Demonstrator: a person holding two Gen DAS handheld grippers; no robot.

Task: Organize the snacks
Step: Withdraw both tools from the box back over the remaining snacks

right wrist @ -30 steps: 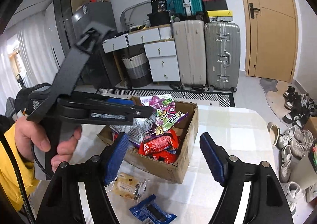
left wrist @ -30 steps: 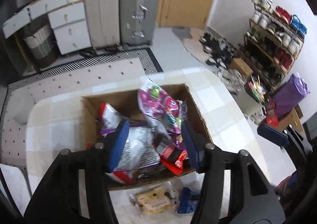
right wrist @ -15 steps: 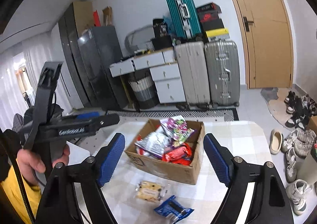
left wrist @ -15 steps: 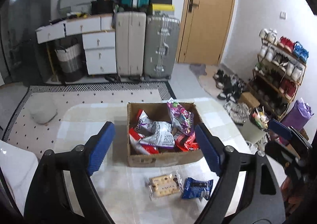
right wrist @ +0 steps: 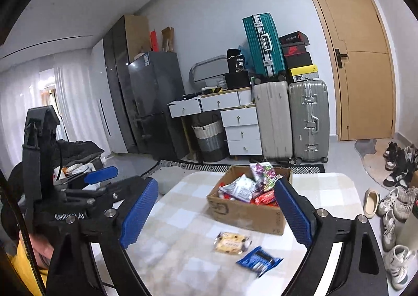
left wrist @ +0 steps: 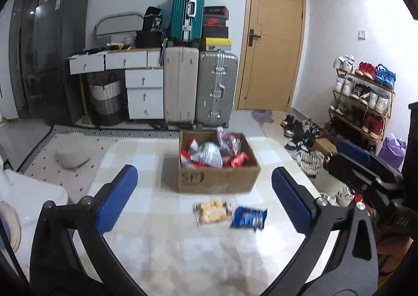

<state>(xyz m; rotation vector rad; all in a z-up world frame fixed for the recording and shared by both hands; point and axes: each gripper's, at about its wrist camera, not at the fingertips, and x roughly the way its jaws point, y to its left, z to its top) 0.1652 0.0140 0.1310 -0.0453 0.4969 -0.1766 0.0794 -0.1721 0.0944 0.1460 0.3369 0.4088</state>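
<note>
- Left gripper (left wrist: 203,199): jaws opening, nothing between them.
- Right gripper (right wrist: 216,213): jaws opening, also empty.
- Box (left wrist: 218,179) of snacks sits on the table (left wrist: 156,243).
- Biscuit pack (left wrist: 213,211) and blue packet (left wrist: 248,218) lie side by side just before the box.

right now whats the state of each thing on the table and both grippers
cardboard box: open top, upright, filled with snack bags
biscuit pack: lying flat on the table, outside the box
blue packet: lying flat beside the biscuit pack, outside the box
left gripper: jaws opening, nothing between them
right gripper: jaws opening, nothing gripped
table: checked cloth on it
</note>
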